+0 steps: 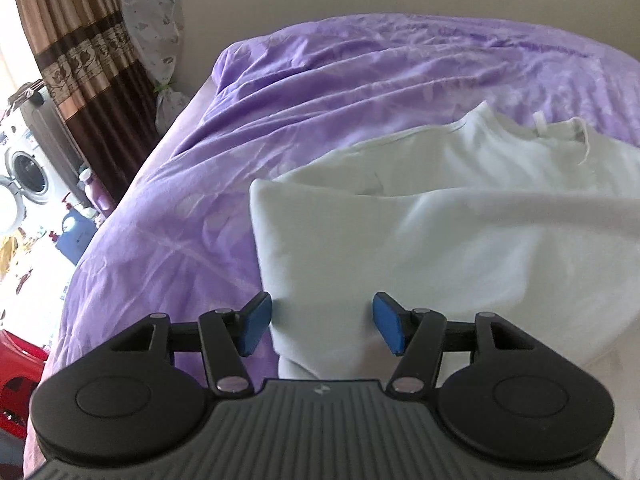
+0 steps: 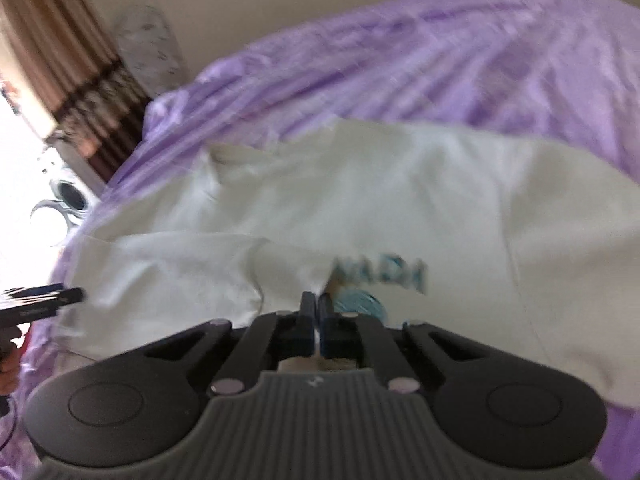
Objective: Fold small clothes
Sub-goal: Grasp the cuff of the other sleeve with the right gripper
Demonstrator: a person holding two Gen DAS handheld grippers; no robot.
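Note:
A white T-shirt (image 1: pixel 440 216) lies partly folded on a purple bedspread (image 1: pixel 320 80). My left gripper (image 1: pixel 322 328) is open, its blue pads on either side of the shirt's near folded edge, not closed on it. In the right wrist view the same shirt (image 2: pixel 360 200) shows blue printed letters (image 2: pixel 380 274). My right gripper (image 2: pixel 316 314) is shut on a fold of the shirt just in front of the print. The left gripper (image 2: pixel 40 300) shows at the far left edge of that view, beside the shirt. The right view is blurred.
The bedspread (image 2: pixel 480 60) covers the whole bed, with a beige wall behind. A brown curtain (image 1: pixel 80 40) hangs at the left. A washing machine (image 1: pixel 28 172) and a red object (image 1: pixel 16 380) stand on the floor beyond the bed's left edge.

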